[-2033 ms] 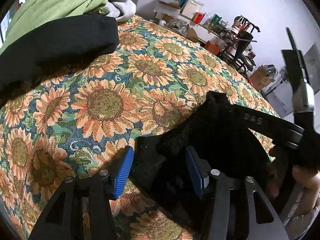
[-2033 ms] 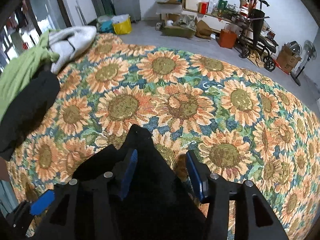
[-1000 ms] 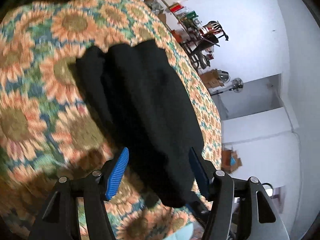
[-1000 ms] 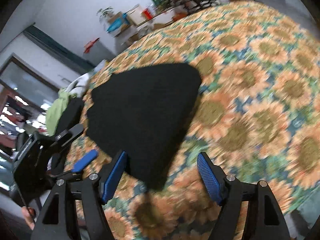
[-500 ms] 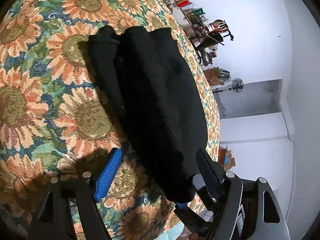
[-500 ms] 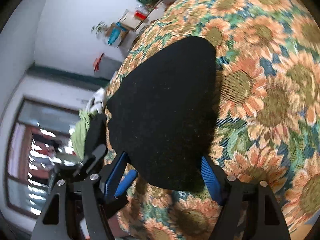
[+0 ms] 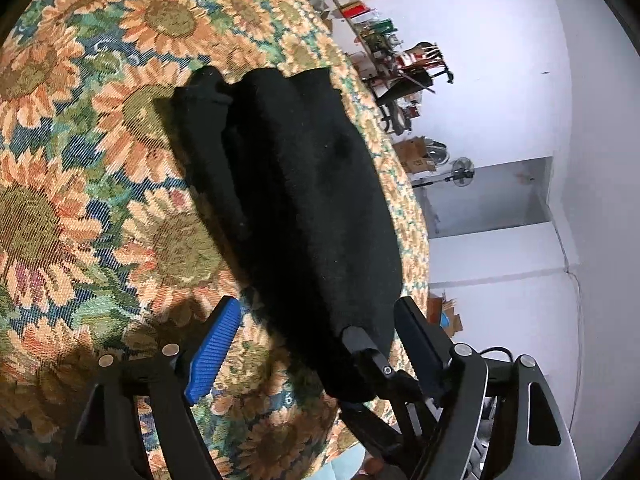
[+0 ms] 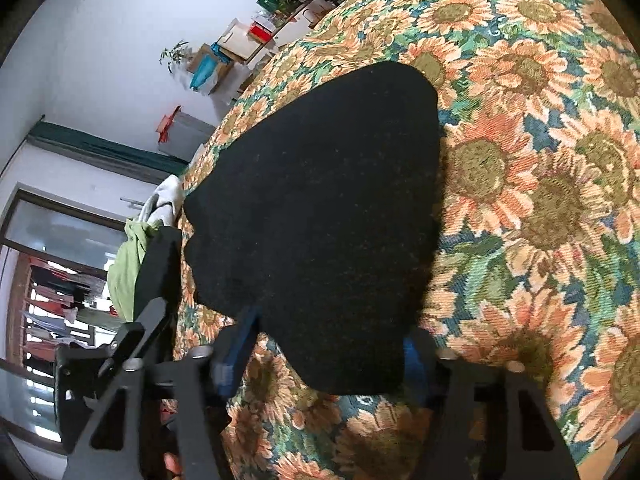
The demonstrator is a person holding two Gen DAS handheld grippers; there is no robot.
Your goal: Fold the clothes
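Sunflower-patterned cloth (image 7: pixel 80 208) covers a wide bed that fills both wrist views, in a cluttered white-walled room.

Nearest the left camera, the left tool (image 7: pixel 316 344) is spread wide, one blue pad showing, and grips nothing. The near end of a black garment (image 7: pixel 304 200) lies between its fingers without being pinched. A finger of the right tool reaches in from the right and touches that same near edge.

In the right view, the right tool (image 8: pixel 324 344) also stands wide, its fingers either side of the garment's near corner; whether they press the fabric cannot be told, as the cloth hides the pads.

The black garment (image 8: pixel 320 208) lies flat on the bed as a compact, layered bundle, with a narrower fold lying along its left side in the left view. It looks at least partly folded. This fits either a fold just laid down or a bundle about to be folded again.

Farther off, on the left of the right view, a green garment (image 8: pixel 124 264) and a pale grey garment (image 8: pixel 164 200) sit heaped at the bed's edge, apparently unfolded. Nothing lies on the black bundle. Beyond the bed, shelves (image 7: pixel 360 4) of boxes and a standing fan (image 7: pixel 462 170) line the far wall.
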